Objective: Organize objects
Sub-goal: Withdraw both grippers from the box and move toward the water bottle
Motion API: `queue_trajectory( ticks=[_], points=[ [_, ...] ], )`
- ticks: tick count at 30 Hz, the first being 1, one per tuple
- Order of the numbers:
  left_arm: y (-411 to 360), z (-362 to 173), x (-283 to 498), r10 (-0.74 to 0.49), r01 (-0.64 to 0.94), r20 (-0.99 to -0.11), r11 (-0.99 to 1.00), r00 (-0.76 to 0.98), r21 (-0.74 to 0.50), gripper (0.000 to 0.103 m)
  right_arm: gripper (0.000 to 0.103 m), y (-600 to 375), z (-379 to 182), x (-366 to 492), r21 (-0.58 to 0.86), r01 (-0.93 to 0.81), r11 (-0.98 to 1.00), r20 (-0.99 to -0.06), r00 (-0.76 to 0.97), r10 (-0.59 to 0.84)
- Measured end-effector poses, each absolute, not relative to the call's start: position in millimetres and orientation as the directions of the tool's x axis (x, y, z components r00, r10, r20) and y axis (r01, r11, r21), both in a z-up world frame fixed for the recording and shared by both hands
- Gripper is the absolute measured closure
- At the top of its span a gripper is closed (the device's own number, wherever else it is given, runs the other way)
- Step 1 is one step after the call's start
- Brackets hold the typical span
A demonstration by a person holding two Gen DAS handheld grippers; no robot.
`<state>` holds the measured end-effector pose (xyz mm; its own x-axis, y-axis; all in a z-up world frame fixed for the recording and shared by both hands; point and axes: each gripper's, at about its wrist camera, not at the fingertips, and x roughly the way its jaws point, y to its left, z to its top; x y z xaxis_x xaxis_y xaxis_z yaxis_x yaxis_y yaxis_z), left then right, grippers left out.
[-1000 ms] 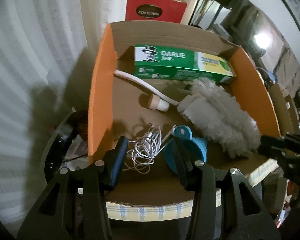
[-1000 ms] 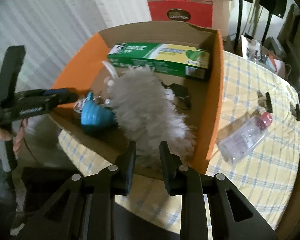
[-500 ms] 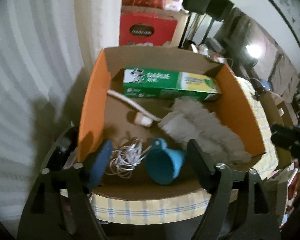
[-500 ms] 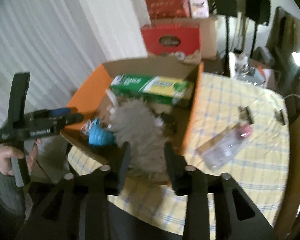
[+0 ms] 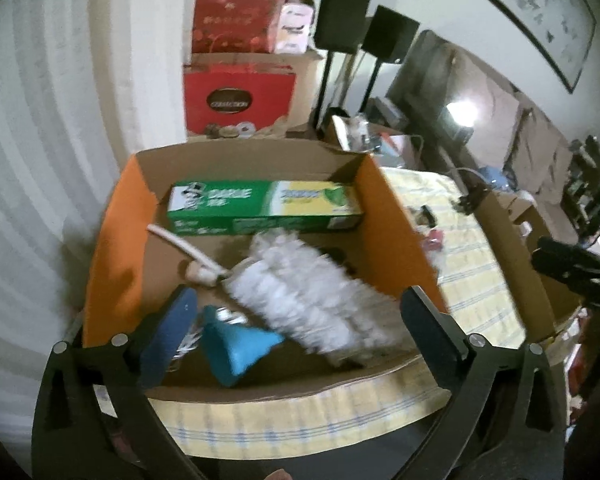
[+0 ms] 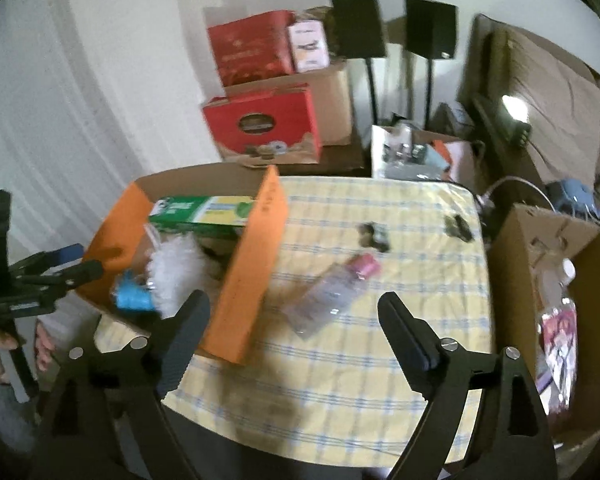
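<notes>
Between two items, both tools free

Your left gripper and right gripper are opening, nothing between the jaws; the clear bottle lies just ahead of the right one, probably next for the box.

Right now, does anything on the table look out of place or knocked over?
Yes. A clear bottle with a pink cap lies on its side on the checked tablecloth, outside the orange-sided box that holds the duster and toothpaste carton. Nothing looks spilled.
</notes>
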<state>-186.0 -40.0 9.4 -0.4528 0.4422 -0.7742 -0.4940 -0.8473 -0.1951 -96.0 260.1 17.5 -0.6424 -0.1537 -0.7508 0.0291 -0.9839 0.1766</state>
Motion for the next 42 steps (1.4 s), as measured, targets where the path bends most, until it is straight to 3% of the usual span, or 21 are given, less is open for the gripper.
queue_trajectory(
  ticks=[10, 20, 42],
  points=[
    [30, 15, -179, 0.493, -0.574, -0.778, -0.791, -0.389, -0.214, 0.0, 0.014, 330, 9, -96, 0.201, -0.107, -0.974, -0.761, -0.643, -0.087],
    [117, 24, -189, 0.47, -0.626, -0.792, -0.766, -0.39, -0.147, 0.0, 0.014, 375, 9, -116, 0.19, -0.159, -0.969, -0.769, -0.637, -0.047],
    [208, -4, -226, 0.402, -0.59, -0.813, -0.802, -0.422, -0.09, 0.001, 0.015, 424, -16, -164, 0.169, -0.208, -0.963, -0.782, -0.624, -0.003]
  ],
)
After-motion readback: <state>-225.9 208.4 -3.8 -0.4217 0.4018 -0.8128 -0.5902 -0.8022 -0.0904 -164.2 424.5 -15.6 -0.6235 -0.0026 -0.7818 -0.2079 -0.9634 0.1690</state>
